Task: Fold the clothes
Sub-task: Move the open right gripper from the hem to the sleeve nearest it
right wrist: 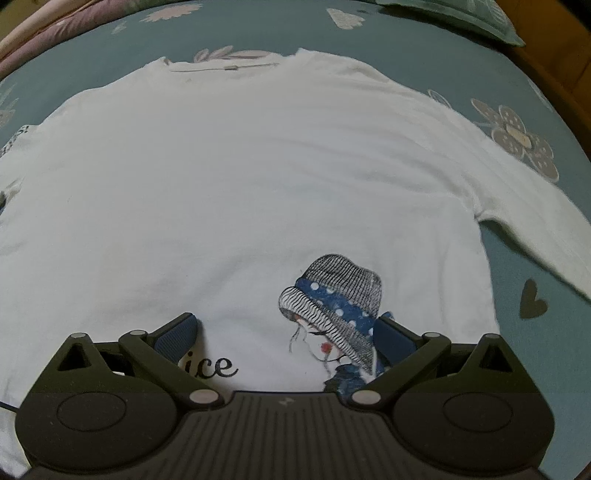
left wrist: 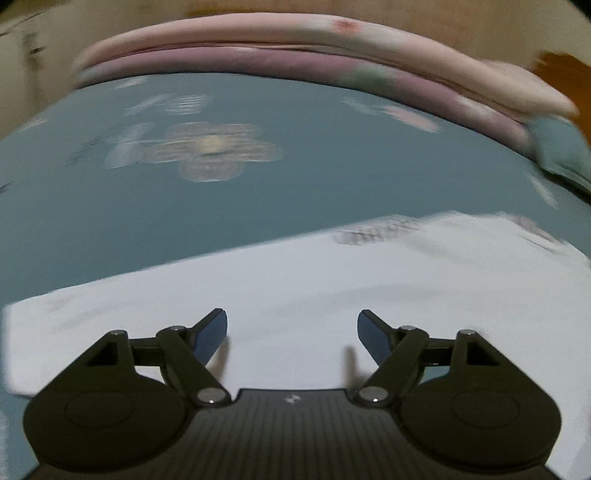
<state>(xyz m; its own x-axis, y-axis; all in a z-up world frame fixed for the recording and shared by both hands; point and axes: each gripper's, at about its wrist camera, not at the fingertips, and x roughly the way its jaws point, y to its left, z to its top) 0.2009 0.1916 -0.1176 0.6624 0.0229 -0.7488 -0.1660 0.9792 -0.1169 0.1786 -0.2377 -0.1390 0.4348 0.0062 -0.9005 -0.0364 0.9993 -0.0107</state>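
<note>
A white long-sleeved shirt (right wrist: 240, 177) lies flat on a teal bedsheet (right wrist: 524, 332), its collar at the far end and one sleeve (right wrist: 535, 206) stretched out to the right. A print of a figure in a striped hat (right wrist: 332, 306) and black lettering (right wrist: 218, 365) sit near its close edge. My right gripper (right wrist: 288, 328) hovers open over that printed area, nothing between its fingers. In the blurred left wrist view, my left gripper (left wrist: 291, 332) stands open above a white stretch of the shirt (left wrist: 295, 288), close to its straight edge.
The teal flowered bedsheet (left wrist: 258, 199) spreads beyond the shirt. Folded pink bedding (left wrist: 295, 48) is stacked at the far end. A teal pillow (right wrist: 461, 14) lies at the far right, with a wooden bed edge (right wrist: 546, 74) beside it.
</note>
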